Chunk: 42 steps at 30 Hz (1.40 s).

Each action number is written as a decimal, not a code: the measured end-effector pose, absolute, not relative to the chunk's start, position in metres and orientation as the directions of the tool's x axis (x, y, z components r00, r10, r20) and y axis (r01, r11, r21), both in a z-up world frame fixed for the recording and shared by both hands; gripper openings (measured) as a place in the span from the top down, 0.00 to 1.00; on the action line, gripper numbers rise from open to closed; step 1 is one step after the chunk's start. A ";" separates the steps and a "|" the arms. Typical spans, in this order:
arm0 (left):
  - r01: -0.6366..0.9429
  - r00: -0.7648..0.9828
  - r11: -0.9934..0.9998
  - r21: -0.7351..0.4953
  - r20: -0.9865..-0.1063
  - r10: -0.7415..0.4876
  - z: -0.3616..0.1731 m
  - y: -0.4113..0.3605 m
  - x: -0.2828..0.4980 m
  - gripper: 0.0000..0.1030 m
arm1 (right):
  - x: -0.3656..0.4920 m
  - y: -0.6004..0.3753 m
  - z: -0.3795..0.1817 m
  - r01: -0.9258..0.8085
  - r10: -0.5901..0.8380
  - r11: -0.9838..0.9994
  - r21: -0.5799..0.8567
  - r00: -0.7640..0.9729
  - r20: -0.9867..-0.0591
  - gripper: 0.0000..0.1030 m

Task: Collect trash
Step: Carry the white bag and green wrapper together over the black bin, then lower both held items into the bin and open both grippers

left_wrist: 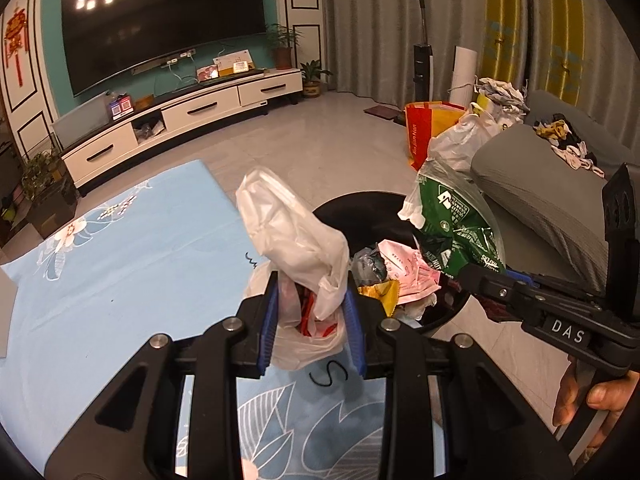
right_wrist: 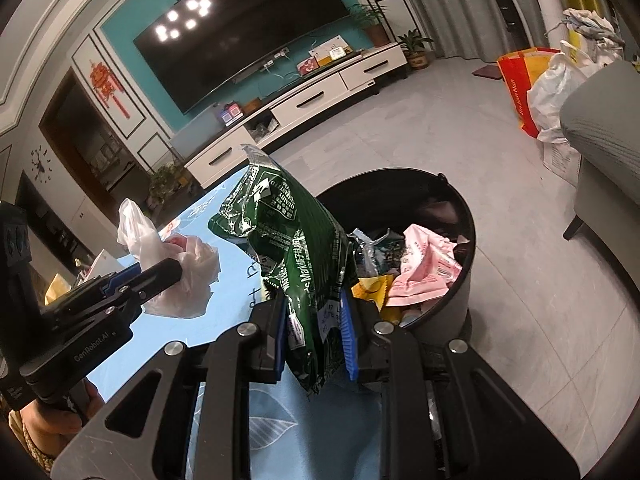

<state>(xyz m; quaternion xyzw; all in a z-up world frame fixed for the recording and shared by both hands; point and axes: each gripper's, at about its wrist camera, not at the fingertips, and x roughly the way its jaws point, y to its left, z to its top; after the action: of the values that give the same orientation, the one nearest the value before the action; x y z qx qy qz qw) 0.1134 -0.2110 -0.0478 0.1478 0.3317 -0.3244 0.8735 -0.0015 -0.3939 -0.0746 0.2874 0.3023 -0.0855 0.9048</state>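
While left view hides it, clock (right_wrist: 41, 164) (right view)

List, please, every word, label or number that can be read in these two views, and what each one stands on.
"DAS": on the right gripper's body.
"GenRobot.AI": on the left gripper's body.
"Market" and "QUALITY": on the green snack bag; its remaining print is too small.
"Jin Jian Nan", roughly: on the orange shopping bag, blurred.
Pink wrapper in the black bin: print unreadable.
White plastic bag: red print hidden.
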 end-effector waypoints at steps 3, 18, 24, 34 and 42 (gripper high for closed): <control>0.674 0.564 0.737 0.047 -0.678 -0.472 -0.049 -0.221 0.115 0.70 | -0.002 -0.399 -0.076 0.340 0.008 0.815 0.469 0.803 -0.596 0.77; 0.719 0.522 0.693 0.055 -0.701 -0.485 -0.063 -0.257 0.128 0.70 | 0.004 -0.417 -0.087 0.389 -0.031 0.799 0.458 0.788 -0.614 0.77; 0.724 0.517 0.687 0.059 -0.706 -0.484 -0.070 -0.265 0.133 0.70 | 0.011 -0.420 -0.091 0.401 -0.044 0.799 0.448 0.781 -0.623 0.77; 0.724 0.506 0.689 0.046 -0.713 -0.485 -0.082 -0.270 0.143 0.70 | 0.022 -0.419 -0.094 0.420 -0.070 0.809 0.410 0.763 -0.643 0.77; 0.722 0.494 0.691 0.033 -0.724 -0.482 -0.090 -0.275 0.150 0.70 | 0.031 -0.419 -0.096 0.432 -0.095 0.821 0.373 0.748 -0.657 0.77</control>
<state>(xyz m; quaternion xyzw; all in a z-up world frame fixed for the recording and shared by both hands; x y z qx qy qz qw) 0.1502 -0.2754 -0.0901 0.1689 0.3561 -0.3551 0.8477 0.0312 -0.4186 -0.0964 0.2603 0.3230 -0.1468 0.8980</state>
